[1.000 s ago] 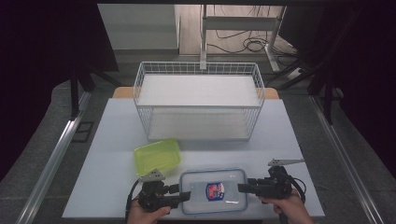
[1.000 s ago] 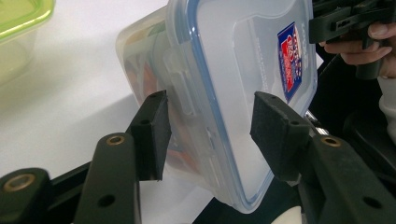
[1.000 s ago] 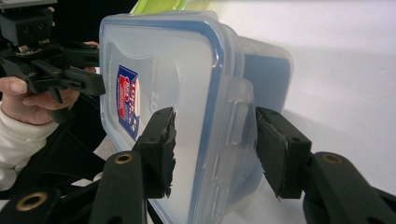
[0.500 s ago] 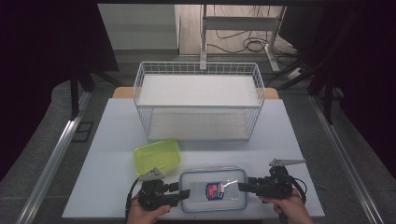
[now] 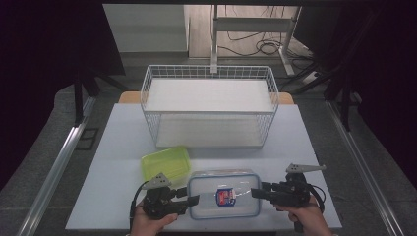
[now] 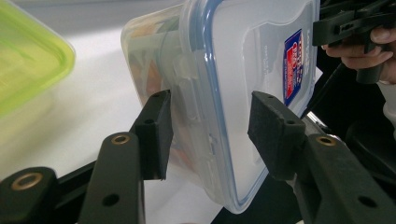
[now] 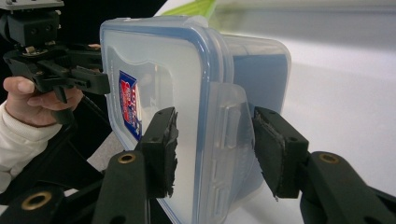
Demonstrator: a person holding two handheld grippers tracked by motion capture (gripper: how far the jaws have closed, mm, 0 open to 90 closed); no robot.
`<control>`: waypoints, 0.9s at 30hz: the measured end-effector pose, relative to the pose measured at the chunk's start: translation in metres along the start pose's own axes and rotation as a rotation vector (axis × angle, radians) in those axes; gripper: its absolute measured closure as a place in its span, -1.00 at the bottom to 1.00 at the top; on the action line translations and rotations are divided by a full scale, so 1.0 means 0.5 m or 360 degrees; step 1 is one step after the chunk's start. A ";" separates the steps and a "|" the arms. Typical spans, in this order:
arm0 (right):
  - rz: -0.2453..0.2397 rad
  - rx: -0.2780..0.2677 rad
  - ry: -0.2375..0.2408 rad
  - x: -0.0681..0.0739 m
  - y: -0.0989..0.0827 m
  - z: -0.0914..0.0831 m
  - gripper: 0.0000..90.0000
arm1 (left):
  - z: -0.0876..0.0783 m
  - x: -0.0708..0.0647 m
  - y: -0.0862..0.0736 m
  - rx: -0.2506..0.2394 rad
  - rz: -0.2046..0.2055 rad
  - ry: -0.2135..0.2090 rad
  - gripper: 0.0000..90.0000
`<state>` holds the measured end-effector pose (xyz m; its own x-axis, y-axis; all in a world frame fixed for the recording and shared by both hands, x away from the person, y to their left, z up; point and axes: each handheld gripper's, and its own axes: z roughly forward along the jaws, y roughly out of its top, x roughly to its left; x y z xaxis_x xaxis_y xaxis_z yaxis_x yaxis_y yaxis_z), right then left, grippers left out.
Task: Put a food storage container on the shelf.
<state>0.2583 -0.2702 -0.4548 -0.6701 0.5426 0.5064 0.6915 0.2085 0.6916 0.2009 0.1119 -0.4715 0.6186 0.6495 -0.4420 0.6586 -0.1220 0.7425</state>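
**Desk:** Who has the box (image 5: 206, 196), and where?

**Photographer:** Bottom centre of the high view, on the near edge of the table (image 5: 118, 147). The left gripper (image 5: 193, 199) has its left end and the right gripper (image 5: 256, 192) its right end. In each gripper view both pads (image 6: 156, 135) appear clamped on the box, one on the lid (image 6: 243, 56) and one against the base.

**Desk:** Why a gripper at each end?

**Photographer:** My reading is balance. The box is long, and a two-ended hold keeps it level. Each pair of jaws also straddles an end latch (image 7: 229, 126), so the lid is pinned down while the box is handled. The basket (image 5: 210, 73) stands in the upper centre, open at the top, and looks the likely destination.

**Desk:** And the green tub (image 5: 166, 163)?

**Photographer:** It is just left of centre, close beside the box's far left corner and not held.

**Desk:** What can't you make out?

**Photographer:** Whether the box rests on the table or is already slightly raised. The contents are coloured shapes (image 6: 149, 74) blurred behind the wall. The print on the label (image 5: 224, 196) is unreadable. The forearms are cut off by the bottom edge, and the tub runs off the upper left of the left gripper view.
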 end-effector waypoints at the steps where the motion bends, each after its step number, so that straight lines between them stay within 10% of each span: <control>1: -0.0006 -0.0006 0.0000 0.002 0.004 -0.001 0.13 | -0.003 -0.001 0.006 -0.0002 0.0013 0.0005 0.12; 27: -0.0236 -0.0226 -0.0025 0.042 0.194 -0.025 0.12 | -0.078 0.018 0.202 -0.0191 0.0273 0.0080 0.13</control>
<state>0.3082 -0.2487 -0.3707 -0.7567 0.5274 0.3863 0.5398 0.1707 0.8243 0.2562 0.1346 -0.3806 0.6932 0.6640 -0.2803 0.4878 -0.1459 0.8607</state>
